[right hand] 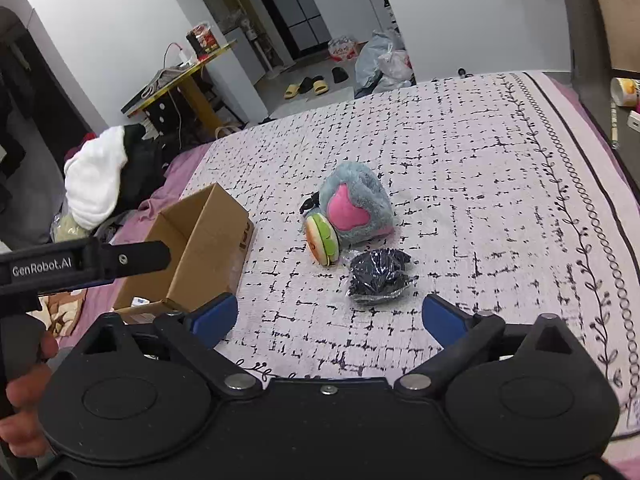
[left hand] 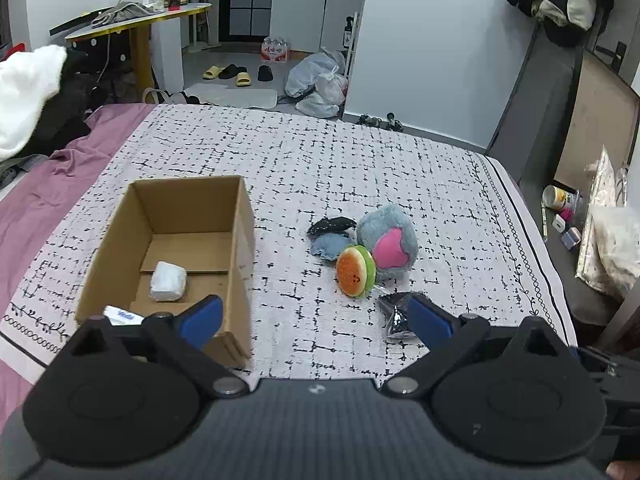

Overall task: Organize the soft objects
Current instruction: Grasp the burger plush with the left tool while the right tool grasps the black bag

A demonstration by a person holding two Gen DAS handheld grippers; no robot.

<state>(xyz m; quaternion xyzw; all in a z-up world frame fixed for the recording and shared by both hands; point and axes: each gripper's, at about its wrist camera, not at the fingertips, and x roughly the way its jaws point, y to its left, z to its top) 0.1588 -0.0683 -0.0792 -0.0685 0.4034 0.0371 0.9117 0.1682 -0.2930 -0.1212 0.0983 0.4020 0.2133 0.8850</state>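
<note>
An open cardboard box [left hand: 180, 240] [right hand: 200, 236] stands on the patterned bedspread [left hand: 320, 160], with a white wrapped bundle [left hand: 168, 281] inside. To its right lie a grey plush with a pink heart [left hand: 390, 244] [right hand: 356, 204], a burger plush [left hand: 356, 272] [right hand: 322, 240], a blue cloth [left hand: 328, 246], a black cloth [left hand: 332, 225] and a black item in clear wrap [left hand: 396, 316] [right hand: 378, 276]. My left gripper [left hand: 316, 318] is open, above the box's near right corner. My right gripper [right hand: 330, 316] is open, just short of the wrapped black item. Nothing is between either pair of fingers.
A purple sheet [left hand: 52, 184] and a pile of white and dark clothes [right hand: 100, 176] lie left of the box. The bed's right edge [left hand: 532, 232] drops to a floor with small items. Beyond the far edge are bags [left hand: 320, 84] and slippers.
</note>
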